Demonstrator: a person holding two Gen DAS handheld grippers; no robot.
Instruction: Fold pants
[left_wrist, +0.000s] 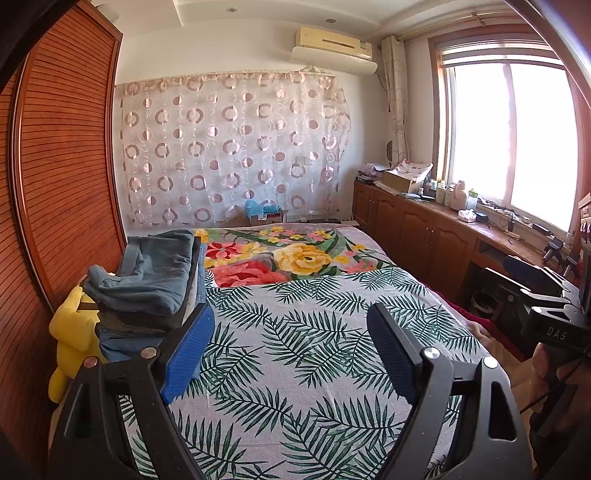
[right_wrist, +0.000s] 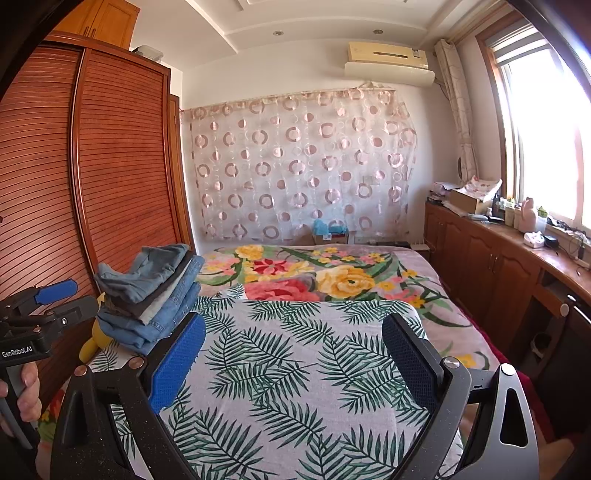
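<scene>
While both grippers hovered over the bed (left_wrist: 314, 369), nothing lay between the fingers of either: the left gripper (left_wrist: 291, 332) stood with its jaws spread wide above the palm-leaf sheet (left_wrist: 295, 350), and the right gripper (right_wrist: 293, 347) showed the same wide, empty gap over the same cloth. The pants (left_wrist: 155, 280) were not spread out in front of them but sat in a stack of folded denim at the left edge of the bed, close against the slatted wardrobe (left_wrist: 66, 184), with a yellow soft toy (left_wrist: 74, 332) wedged beside and partly under the pile. In the left wrist view the stack rose just beyond and to the left of that gripper's blue pad, so near that the pad overlapped its lower layers in the picture; whether they touched could not be told. From the right wrist view the same stack (right_wrist: 155, 291) sat further off to the left, past the left gripper, which a hand (right_wrist: 26, 391) held at that edge of the frame. The left hand was therefore the nearer one, and the pile lay to its left and slightly ahead, its folded edges facing the middle of the bed and its longer side running roughly away from the cameras toward the floral blanket (left_wrist: 288, 258). No loose pair showed on the open sheet, so the next move probably depended on swinging the left gripper leftward to the top of the stack, though the task may equally have been finished already.
</scene>
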